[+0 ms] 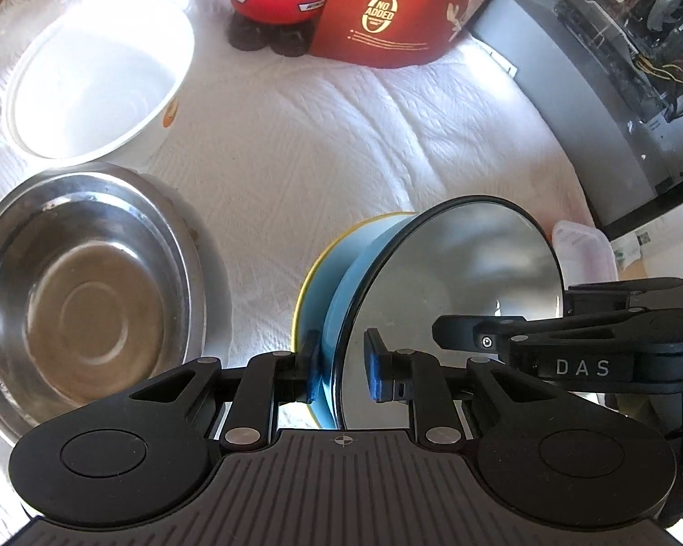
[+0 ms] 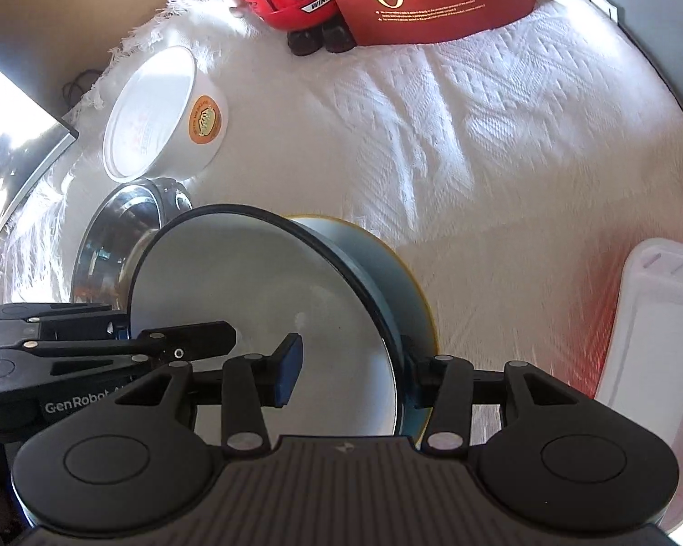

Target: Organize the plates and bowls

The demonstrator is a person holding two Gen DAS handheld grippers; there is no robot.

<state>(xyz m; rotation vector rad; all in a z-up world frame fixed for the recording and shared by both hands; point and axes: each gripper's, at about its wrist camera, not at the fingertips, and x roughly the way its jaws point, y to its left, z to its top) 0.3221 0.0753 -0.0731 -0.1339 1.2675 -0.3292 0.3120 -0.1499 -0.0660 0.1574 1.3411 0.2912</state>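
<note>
Mid-lift, both claws straddle the blue bowl's (image 1: 341, 300) rim, seemingly unclamped: left claw (image 1: 341, 371) at six o'clock, right claw (image 2: 348, 371) alongside; next, close, then nest it in the steel bowl (image 1: 82, 300) at nine o'clock.

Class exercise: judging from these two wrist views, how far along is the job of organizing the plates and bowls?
Done: nothing is visibly stacked yet; the steel bowl and the white bowl sit separately on the white cloth. In hand: both the left gripper and the right gripper straddle the rim of the tilted blue bowl, over a yellow-rimmed plate. Left: setting it down and grouping the bowls.
</note>
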